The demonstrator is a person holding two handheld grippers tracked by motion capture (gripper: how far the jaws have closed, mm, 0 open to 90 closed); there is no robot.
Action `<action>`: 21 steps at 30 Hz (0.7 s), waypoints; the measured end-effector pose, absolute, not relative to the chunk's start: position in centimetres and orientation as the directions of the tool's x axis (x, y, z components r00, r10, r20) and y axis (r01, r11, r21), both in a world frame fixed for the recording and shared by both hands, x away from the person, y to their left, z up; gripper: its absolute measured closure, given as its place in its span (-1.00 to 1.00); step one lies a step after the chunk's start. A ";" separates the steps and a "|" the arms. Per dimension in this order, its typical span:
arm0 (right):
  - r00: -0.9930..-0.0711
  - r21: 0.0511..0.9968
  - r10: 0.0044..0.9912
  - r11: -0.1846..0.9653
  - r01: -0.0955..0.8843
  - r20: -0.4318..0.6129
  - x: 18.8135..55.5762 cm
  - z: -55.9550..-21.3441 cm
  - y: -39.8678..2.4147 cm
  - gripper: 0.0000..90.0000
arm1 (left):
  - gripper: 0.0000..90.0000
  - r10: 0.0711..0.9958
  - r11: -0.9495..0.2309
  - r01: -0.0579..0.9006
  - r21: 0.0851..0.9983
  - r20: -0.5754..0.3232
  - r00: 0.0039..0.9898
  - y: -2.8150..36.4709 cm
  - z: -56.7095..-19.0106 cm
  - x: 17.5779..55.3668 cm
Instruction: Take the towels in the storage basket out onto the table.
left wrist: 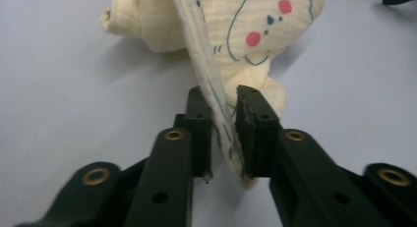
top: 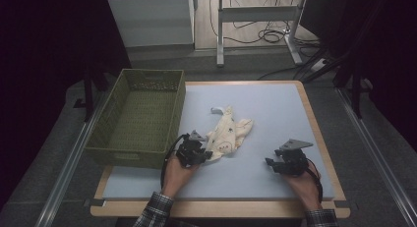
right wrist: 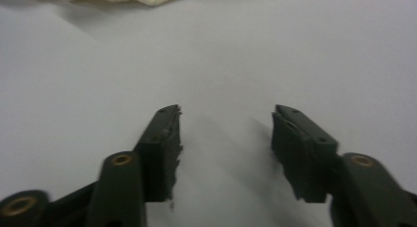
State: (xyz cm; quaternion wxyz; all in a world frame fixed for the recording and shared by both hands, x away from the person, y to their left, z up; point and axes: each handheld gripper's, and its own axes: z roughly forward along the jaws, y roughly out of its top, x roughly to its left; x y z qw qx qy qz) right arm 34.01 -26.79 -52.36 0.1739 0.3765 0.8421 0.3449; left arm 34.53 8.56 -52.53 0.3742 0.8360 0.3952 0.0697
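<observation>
Step in hand: the left tool (top: 193, 152) pinches the near edge of the cream cloth (top: 227, 132), seemingly to lift it and carry it toward the green basket (top: 140, 114).
Cloth: a small printed piece, crumpled, lying on the pale worktop (top: 275, 114) just right of the basket; a grey tag sticks out at its far end.
Left tool: clenched on the cloth; in the left gripper view a single fold (left wrist: 216, 114) runs between the jaws, with the bulk of the cloth bunched beyond the tips.
Right tool: released, jaws wide apart (right wrist: 225, 138), hovering low over bare worktop well to the right of the cloth and holding nothing.
Bite: it looks thin, only an edge, so I would press firmly before raising it or the fabric may slide out.
Lift: best taken straight up until the trailing end clears the worktop, then swung left over the basket wall so nothing catches on the rim.
Second hand: the right tool could pinch the far end near the tag if the cloth is to be spread or folded first.
Risk: a dangling tail snagging the basket's edge.
</observation>
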 end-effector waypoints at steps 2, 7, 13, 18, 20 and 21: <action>-0.674 0.712 0.739 0.482 0.511 -0.016 34.5 -52.2 -26.3 0.22 | 0.56 0.715 -0.412 0.603 0.683 -0.167 0.679 8.7 -52.6 34.4; -0.716 0.723 0.698 0.478 0.499 0.033 35.5 -51.9 -25.2 0.51 | 0.50 0.717 -0.412 0.596 0.689 -0.159 0.679 8.8 -52.5 34.1; -0.756 0.746 0.653 0.486 0.456 0.037 37.3 -50.8 -23.1 0.68 | 0.50 0.717 -0.404 0.595 0.695 -0.164 0.677 9.2 -52.8 33.8; -0.767 0.748 0.641 0.501 0.436 0.018 39.1 -50.0 -21.7 0.65 | 0.59 0.718 -0.402 0.599 0.693 -0.167 0.676 9.3 -53.0 33.8; -0.770 0.749 0.638 0.501 0.433 0.019 39.8 -49.8 -21.1 0.64 | 0.66 0.721 -0.399 0.600 0.694 -0.168 0.673 9.3 -53.1 33.8; -0.770 0.749 0.638 0.501 0.433 0.019 39.8 -49.8 -21.1 0.64 | 0.66 0.721 -0.401 0.599 0.693 -0.165 0.673 9.2 -53.1 33.8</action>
